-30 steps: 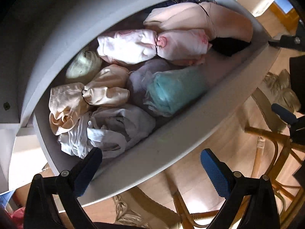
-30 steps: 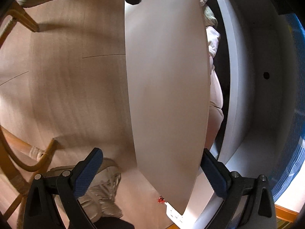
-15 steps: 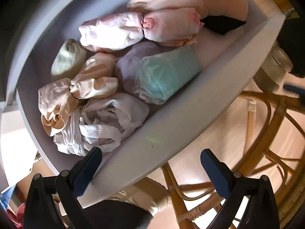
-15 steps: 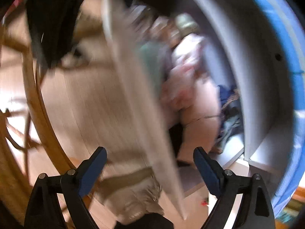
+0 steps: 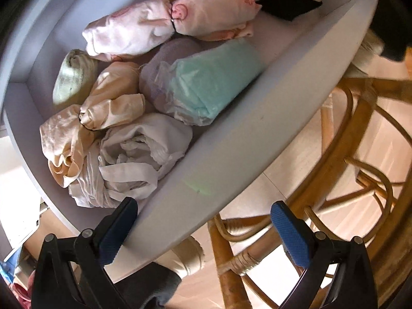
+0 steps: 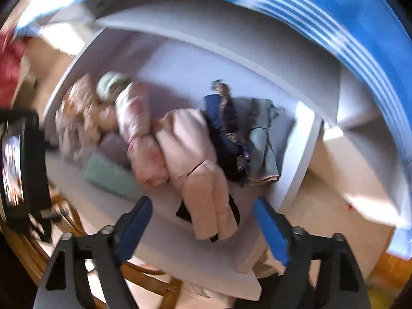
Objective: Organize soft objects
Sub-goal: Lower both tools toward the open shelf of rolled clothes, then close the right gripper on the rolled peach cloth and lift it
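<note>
Right wrist view, blurred: drawer (image 6: 195, 255) apparently holds rolled clothes (image 6: 144, 139); empty right gripper (image 6: 202, 228) closing.

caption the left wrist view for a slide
Open left tongs above a white drawer of rolled clothes, teal roll at its front.

pale wood floor (image 5: 288, 170), rattan chair (image 5: 360, 134), sunlit.

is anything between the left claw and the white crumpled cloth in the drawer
Nothing visible blocks it. The left claw hangs open above the white drawer's front wall, and the white crumpled cloth lies uncovered just inside that wall, with the beige satin bundle pressed against its side, not over it.
</note>
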Available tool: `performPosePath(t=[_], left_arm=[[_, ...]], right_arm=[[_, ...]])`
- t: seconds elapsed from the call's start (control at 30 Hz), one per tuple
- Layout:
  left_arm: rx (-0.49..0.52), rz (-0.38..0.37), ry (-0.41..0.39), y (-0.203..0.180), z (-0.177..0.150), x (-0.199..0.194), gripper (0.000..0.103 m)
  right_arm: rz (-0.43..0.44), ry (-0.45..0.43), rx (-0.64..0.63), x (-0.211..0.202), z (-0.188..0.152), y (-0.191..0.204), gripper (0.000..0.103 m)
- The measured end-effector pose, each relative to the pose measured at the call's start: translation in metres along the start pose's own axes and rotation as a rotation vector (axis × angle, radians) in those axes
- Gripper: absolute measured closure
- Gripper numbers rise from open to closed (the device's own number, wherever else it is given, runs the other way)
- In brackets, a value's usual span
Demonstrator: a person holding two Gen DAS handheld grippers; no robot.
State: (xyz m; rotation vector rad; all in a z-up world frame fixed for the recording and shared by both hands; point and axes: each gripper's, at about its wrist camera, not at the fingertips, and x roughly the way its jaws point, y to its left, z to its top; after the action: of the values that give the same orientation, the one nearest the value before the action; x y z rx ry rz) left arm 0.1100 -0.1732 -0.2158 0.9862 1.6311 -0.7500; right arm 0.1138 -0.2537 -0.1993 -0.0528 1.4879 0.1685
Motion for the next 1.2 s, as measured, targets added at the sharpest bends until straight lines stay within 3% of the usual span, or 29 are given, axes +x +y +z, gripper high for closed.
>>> performPosePath(t=[0.17, 0.23, 0.3, 0.37, 0.43, 0.5, 0.57, 0.63, 0.7, 1.0, 1.1, 1.2], left_arm=[[-0.011, -0.032, 0.027, 0.010, 0.008, -0.009, 0.000], [-0.062, -0.091, 0.006, 0.026, 0.015, -0.022, 0.001], [-0.198, -0.207, -0.082, 0.057, 0.025, -0.050, 0.001], [-0.321, -0.237, -0.184, 0.086, 0.032, -0.076, 0.001], [-0.512, -0.257, -0.291, 0.127, 0.036, -0.104, 0.000], [-0.676, -0.273, -0.346, 0.157, 0.034, -0.118, 0.000], [-0.851, -0.320, -0.405, 0.185, 0.029, -0.128, 0.000], [-0.971, -0.378, -0.443, 0.202, 0.024, -0.132, 0.000], [-1.025, -0.420, -0.462, 0.211, 0.022, -0.130, 0.000], [-0.999, -0.420, -0.416, 0.198, 0.067, -0.122, 0.000], [-0.979, -0.403, -0.417, 0.185, 0.062, -0.120, 0.000], [-0.961, -0.391, -0.412, 0.181, 0.063, -0.119, 0.000]], right_arm=[[-0.023, 0.012, 0.014, 0.020, 0.025, -0.013, 0.027], [-0.054, 0.034, -0.006, 0.026, 0.031, -0.013, 0.027], [-0.061, 0.057, -0.034, 0.034, 0.037, -0.010, 0.028], [-0.076, 0.070, -0.053, 0.040, 0.044, -0.009, 0.033], [-0.083, 0.083, -0.064, 0.046, 0.053, -0.009, 0.046], [-0.062, 0.092, -0.061, 0.052, 0.062, -0.012, 0.053], [-0.051, 0.095, -0.057, 0.057, 0.069, -0.013, 0.053], [-0.059, 0.099, -0.068, 0.062, 0.077, -0.013, 0.053], [-0.067, 0.106, -0.077, 0.067, 0.083, -0.012, 0.053], [-0.089, 0.128, -0.109, 0.080, 0.117, -0.018, 0.053], [-0.073, 0.142, -0.093, 0.085, 0.130, -0.026, 0.052], [-0.056, 0.175, -0.097, 0.094, 0.137, -0.028, 0.043]])
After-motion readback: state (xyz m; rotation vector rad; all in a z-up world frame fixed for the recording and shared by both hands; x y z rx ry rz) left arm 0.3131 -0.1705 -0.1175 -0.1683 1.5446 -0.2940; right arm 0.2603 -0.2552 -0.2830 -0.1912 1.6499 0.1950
